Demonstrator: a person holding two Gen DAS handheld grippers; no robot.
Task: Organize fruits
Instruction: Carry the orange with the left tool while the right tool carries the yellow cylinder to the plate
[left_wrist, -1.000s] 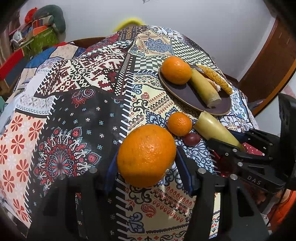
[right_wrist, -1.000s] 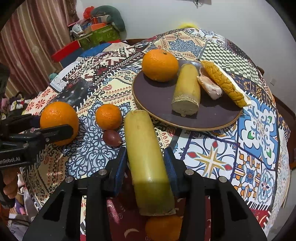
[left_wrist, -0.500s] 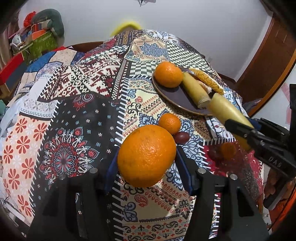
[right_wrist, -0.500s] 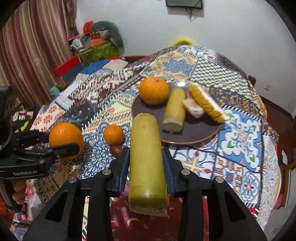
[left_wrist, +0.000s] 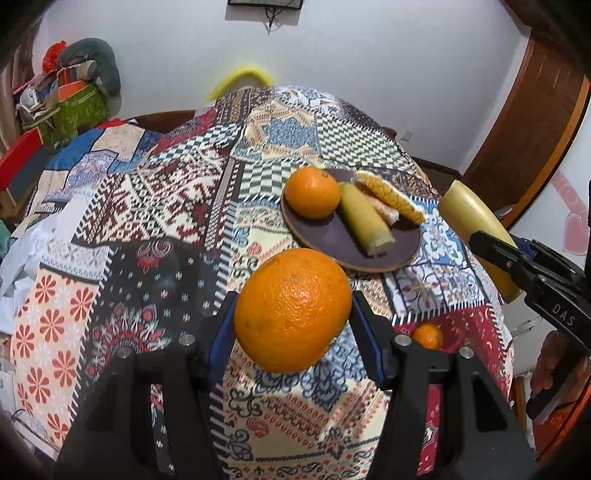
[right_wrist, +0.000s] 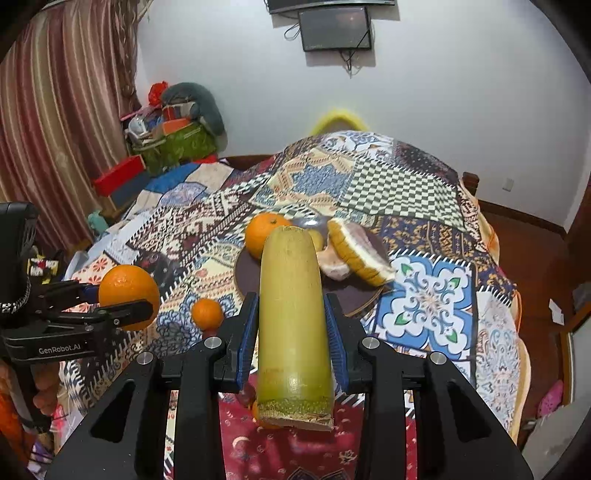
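Note:
My left gripper (left_wrist: 291, 314) is shut on a large orange (left_wrist: 292, 309) and holds it above the patterned tablecloth. My right gripper (right_wrist: 291, 317) is shut on a yellow-green sugarcane piece (right_wrist: 291, 321), raised above the table; it also shows in the left wrist view (left_wrist: 476, 236). A dark round plate (left_wrist: 332, 240) holds another orange (left_wrist: 312, 192), a second cane piece (left_wrist: 364, 219) and pomelo wedges (left_wrist: 393, 199). A small orange (right_wrist: 207, 314) and a dark round fruit lie on the cloth before the plate.
Another small orange (left_wrist: 427, 336) lies on the red cloth patch near the table's front edge. A patchwork cloth (left_wrist: 147, 206) covers the whole table. Piled bags and boxes (right_wrist: 170, 136) stand at the back left. A wooden door (left_wrist: 532, 140) is at the right.
Both grippers have risen and pulled back from the table with their fruit still held. The plate and loose fruit now look smaller and farther away.

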